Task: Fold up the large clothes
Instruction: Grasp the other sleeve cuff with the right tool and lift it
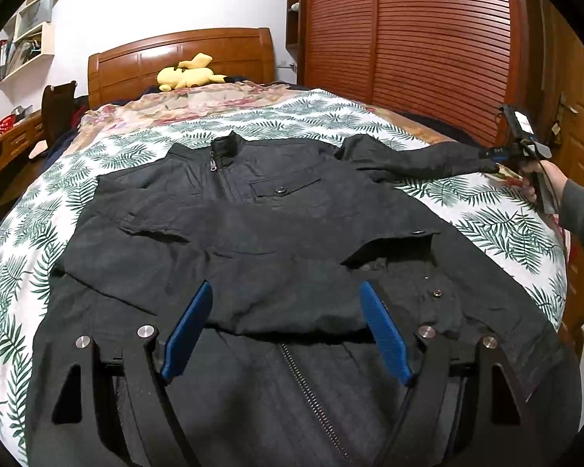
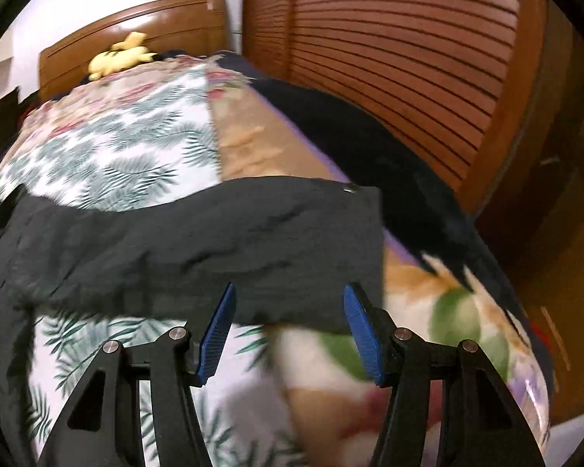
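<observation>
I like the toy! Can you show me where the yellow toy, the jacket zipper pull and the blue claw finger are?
Yellow plush toy (image 1: pixel 189 76), left wrist view, its body.
Metal zipper pull on the black jacket (image 1: pixel 213 165), left wrist view, below the collar.
Left claw's blue ribbed finger (image 1: pixel 187 330), left wrist view, mid-pad.

I am seeing a black jacket (image 1: pixel 276 225) lying on a white sheet (image 1: pixel 109 155) patterned with green fern leaves, my gripper pads (image 1: pixel 189 330) showing blue, a yellow plush toy (image 1: pixel 189 74) glowing behind.
</observation>
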`<state>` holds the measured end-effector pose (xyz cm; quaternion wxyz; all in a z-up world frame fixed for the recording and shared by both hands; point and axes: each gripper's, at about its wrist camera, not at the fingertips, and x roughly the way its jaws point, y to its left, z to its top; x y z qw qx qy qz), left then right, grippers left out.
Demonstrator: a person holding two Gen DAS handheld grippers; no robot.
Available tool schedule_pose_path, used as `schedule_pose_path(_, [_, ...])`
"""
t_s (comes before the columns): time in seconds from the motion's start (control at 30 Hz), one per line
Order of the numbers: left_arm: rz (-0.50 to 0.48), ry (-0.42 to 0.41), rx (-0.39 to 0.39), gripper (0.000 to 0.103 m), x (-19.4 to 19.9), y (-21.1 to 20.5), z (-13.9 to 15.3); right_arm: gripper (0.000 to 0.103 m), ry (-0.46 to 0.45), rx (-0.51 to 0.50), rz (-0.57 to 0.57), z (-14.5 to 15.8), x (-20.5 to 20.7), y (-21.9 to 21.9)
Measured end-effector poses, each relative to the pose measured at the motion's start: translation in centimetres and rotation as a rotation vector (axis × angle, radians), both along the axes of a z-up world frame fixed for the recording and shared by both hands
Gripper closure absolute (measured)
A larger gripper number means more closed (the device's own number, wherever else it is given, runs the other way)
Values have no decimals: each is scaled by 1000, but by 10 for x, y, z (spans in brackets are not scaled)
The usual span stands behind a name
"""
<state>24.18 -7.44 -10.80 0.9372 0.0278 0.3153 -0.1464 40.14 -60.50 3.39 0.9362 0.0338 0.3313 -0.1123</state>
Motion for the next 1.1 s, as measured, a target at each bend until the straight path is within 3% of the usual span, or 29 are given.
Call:
schedule_pose_path(0.23, [-23, 13, 11, 24, 6, -9, -3, 44, 99, 77, -53, -18, 35, -13])
schedule_pose_path(0.37, [-24, 22, 17, 24, 7, -11, -5, 44, 114, 45, -49, -16, 37, -6])
schedule_pose_path(0.4, [-25, 22, 17, 24, 7, -11, -5, 47, 118, 31, -39, -16, 40, -4])
schedule_pose_path(0.47, [-24, 21, 19, 24, 7, -11, -5, 74, 129, 1, 13, -17, 44, 3])
schedule_pose_path(0.53, [-23, 17, 18, 24, 6, -10, -4, 81, 130, -64, 40, -13, 42, 16])
schedule_pose_path(0.8, [-15, -6, -6, 24, 0, -3, 6, 86, -62, -145, 112, 50, -9, 69])
schedule_pose_path(1.1, [-1, -38, -22, 24, -18, 11, 18, 89, -172, -198, 280, 105, -65, 157])
